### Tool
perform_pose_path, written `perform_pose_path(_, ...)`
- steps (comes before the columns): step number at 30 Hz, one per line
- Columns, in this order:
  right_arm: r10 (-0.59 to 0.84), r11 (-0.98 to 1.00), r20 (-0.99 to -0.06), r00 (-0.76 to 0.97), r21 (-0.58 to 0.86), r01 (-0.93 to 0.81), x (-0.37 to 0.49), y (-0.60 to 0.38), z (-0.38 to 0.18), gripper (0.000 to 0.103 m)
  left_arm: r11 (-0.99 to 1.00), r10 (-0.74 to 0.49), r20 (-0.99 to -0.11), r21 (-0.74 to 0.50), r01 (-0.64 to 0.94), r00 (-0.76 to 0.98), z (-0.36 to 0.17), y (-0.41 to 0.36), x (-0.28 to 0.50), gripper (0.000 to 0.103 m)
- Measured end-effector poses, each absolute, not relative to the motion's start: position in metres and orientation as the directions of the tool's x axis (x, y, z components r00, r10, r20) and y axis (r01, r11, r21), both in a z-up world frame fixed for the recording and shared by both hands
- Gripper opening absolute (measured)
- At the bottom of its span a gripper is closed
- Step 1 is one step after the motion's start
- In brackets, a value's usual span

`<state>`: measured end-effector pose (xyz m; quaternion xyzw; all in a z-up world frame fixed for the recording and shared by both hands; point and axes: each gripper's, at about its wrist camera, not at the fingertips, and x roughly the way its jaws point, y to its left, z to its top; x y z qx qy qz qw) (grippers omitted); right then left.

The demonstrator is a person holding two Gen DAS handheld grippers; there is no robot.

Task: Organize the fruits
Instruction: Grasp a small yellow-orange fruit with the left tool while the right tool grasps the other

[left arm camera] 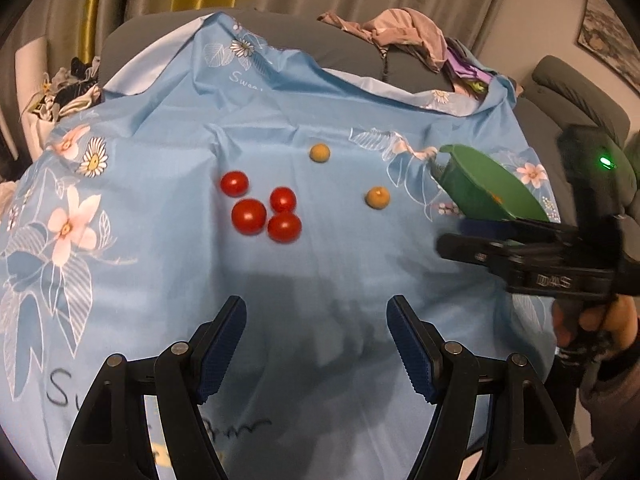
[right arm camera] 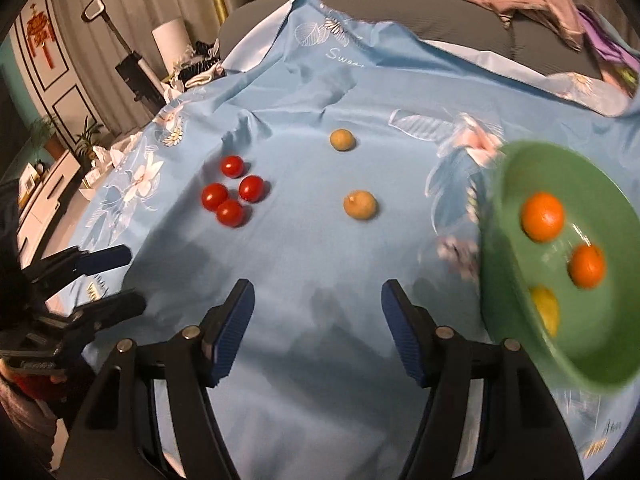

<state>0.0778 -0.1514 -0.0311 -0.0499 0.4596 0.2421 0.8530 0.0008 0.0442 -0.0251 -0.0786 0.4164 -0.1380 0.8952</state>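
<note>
- Left tool [left arm camera: 316, 344]: jaws wide apart, nothing between them, above bare blue cloth [left arm camera: 168, 152].
- Right tool [right arm camera: 318, 332]: jaws parted, nothing between the pads in its own view.
- Green bowl [right arm camera: 520, 320]: at 3 o'clock of the right view, tilted, blurred; whether the right tool touches it cannot be told.
- In the bowl: two orange fruits [right arm camera: 543, 216] and one yellow fruit [right arm camera: 546, 310].
- Four tomatoes [left arm camera: 260, 212] clustered on the cloth at 10 o'clock from the left tool.
- Two tan fruits [left arm camera: 377, 197] lie apart at 12 to 1 o'clock.

Red tomatoes [right arm camera: 230, 194] on a pale-blue flowered cloth [right arm camera: 304, 248]; green bowl [right arm camera: 516, 280] with orange fruits [right arm camera: 543, 216].
</note>
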Motion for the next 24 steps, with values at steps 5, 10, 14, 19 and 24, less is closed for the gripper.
perform_pose_path(5, 0.306, 0.889, -0.828, 0.47, 0.072, -0.452, 0.126, -0.132, -0.041, 0.052, 0.946, -0.322, -0.712, -0.266, 0.184, 0.624, -0.02, 0.046, 0.02, 0.073)
perform_pose_path(10, 0.237, 0.899, -0.867, 0.439, 0.024, -0.438, 0.158, -0.121, -0.058, 0.041, 0.945, -0.326, -0.708, -0.267, 0.189, 0.627, -0.019, 0.048, 0.034, 0.073)
perform_pose_path(14, 0.219, 0.897, -0.881, 0.42, 0.012, -0.442, 0.172, -0.117, -0.069, 0.029, 0.944, -0.329, -0.714, -0.273, 0.187, 0.618, -0.021, 0.049, 0.046, 0.073)
perform_pose_path(19, 0.248, 0.909, -0.862, 0.442, 0.048, -0.415, 0.19, -0.121, -0.064, 0.029, 0.945, -0.325, -0.723, -0.261, 0.195, 0.61, -0.016, 0.041, 0.067, 0.073)
perform_pose_path(24, 0.338, 0.927, -0.798, 0.499, 0.189, -0.325, 0.22, -0.142, -0.032, 0.029, 0.95, -0.311, -0.727, -0.24, 0.198, 0.613, -0.006, 0.027, 0.101, 0.073)
